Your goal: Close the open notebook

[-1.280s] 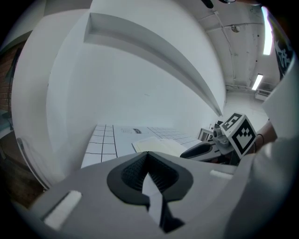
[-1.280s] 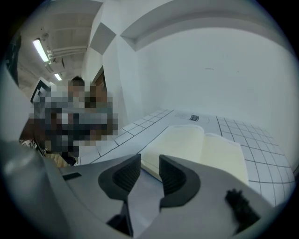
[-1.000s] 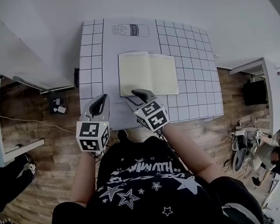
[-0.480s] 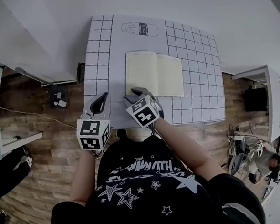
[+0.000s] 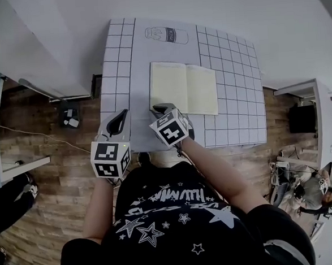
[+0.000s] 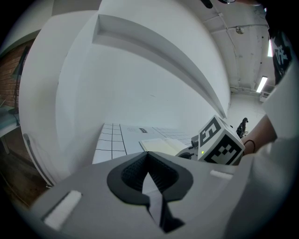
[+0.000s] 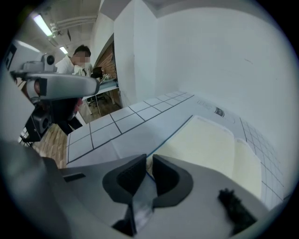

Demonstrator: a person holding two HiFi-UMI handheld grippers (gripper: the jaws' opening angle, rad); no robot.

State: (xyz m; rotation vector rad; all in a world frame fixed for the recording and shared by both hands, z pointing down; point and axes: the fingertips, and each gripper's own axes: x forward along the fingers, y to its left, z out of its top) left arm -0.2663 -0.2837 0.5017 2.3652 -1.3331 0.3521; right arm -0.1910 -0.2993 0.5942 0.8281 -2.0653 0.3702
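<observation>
The left gripper (image 5: 118,123) points toward 12 o'clock with its jaws together and empty, and the forearm runs back toward 6 o'clock. The right gripper (image 5: 160,108), at its 3 o'clock, tilts steeply down toward 11 o'clock (forearm trailing to 5 o'clock). Its jaws are closing, with the notebook's (image 5: 183,88) near corner between them.

We take this for a lab or shared workroom: a white table (image 5: 231,96) marked with a black grid stands against a bare white wall (image 6: 140,93) on a wood-plank floor (image 5: 49,165). Strip lights (image 6: 261,84) hang overhead, and another person (image 7: 84,70) works by a brick wall (image 7: 105,58).
</observation>
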